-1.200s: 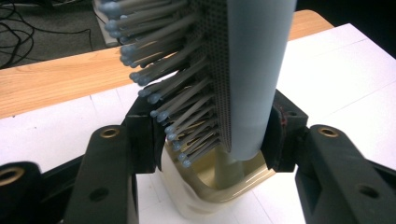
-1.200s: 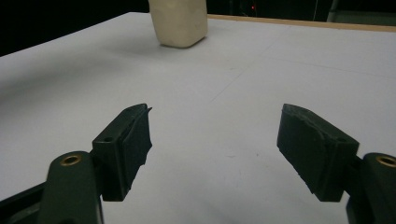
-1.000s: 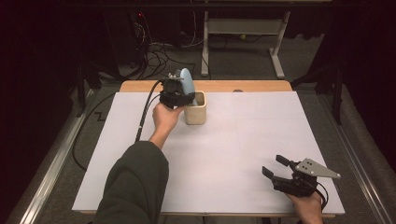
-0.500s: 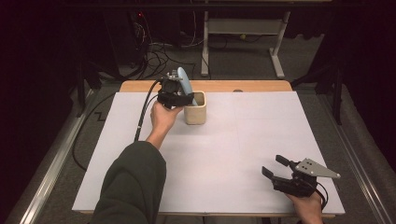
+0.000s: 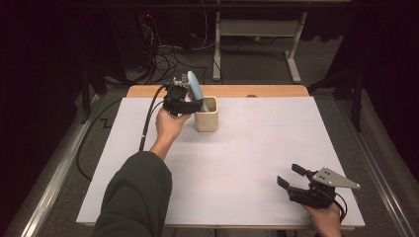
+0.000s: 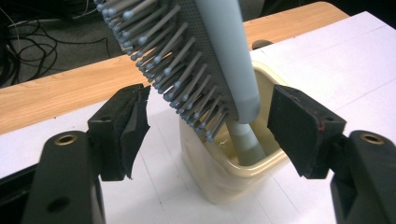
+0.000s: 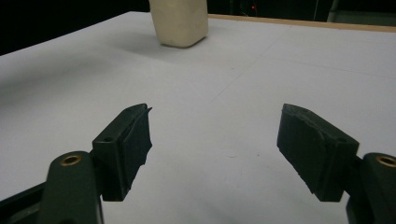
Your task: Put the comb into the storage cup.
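Left gripper (image 6: 205,121) just opened, pads clear of hairbrush (image 6: 187,70) standing handle-down in cream cup (image 6: 233,172). Bristles legible in left gripper view; high view adds right gripper (image 5: 291,178), open, empty, well apart.

A pale blue hairbrush (image 6: 205,60) stood handle-down in a cream, square-mouthed cup (image 6: 233,175), leaning with bristles toward the left gripper (image 6: 208,126), its head between that gripper's parted pads, touching neither; the cup sat just beyond them.
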`<state>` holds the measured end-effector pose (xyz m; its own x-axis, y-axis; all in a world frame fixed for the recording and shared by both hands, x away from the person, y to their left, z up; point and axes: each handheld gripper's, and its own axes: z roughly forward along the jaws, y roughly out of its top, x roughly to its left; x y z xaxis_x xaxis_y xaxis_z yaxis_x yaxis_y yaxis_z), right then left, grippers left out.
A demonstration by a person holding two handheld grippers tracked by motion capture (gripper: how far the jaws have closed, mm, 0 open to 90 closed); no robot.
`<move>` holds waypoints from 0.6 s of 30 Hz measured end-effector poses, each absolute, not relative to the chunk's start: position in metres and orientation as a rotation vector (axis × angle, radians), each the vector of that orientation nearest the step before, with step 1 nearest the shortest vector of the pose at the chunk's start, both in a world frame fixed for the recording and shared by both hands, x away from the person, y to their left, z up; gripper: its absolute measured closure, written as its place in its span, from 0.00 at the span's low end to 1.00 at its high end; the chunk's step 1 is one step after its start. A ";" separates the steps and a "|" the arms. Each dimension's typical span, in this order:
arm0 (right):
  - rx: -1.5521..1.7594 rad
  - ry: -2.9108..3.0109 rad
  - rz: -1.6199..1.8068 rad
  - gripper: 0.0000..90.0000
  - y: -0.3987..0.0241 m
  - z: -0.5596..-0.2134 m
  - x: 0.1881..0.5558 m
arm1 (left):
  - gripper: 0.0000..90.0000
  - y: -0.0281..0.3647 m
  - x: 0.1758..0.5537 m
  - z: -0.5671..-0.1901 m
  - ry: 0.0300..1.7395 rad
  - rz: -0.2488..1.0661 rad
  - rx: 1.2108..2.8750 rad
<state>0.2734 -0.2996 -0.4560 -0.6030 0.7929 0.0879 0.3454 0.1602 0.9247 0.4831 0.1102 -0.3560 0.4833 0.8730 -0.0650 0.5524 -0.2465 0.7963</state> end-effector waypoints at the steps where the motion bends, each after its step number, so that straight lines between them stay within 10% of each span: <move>1: 1.081 2.024 1.435 0.29 -0.300 -0.456 0.273 | 0.33 0.111 0.482 -0.355 1.179 0.511 1.934; 18: 1.089 2.016 1.438 0.29 -0.301 -0.456 0.273 | 0.37 0.129 0.472 -0.357 1.166 0.498 1.910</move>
<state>0.2735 -0.3005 -0.4560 -0.5970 0.7968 0.0931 0.3473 0.1522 0.9253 0.4720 0.1289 -0.3572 0.4921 0.8667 -0.0813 0.5409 -0.2312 0.8087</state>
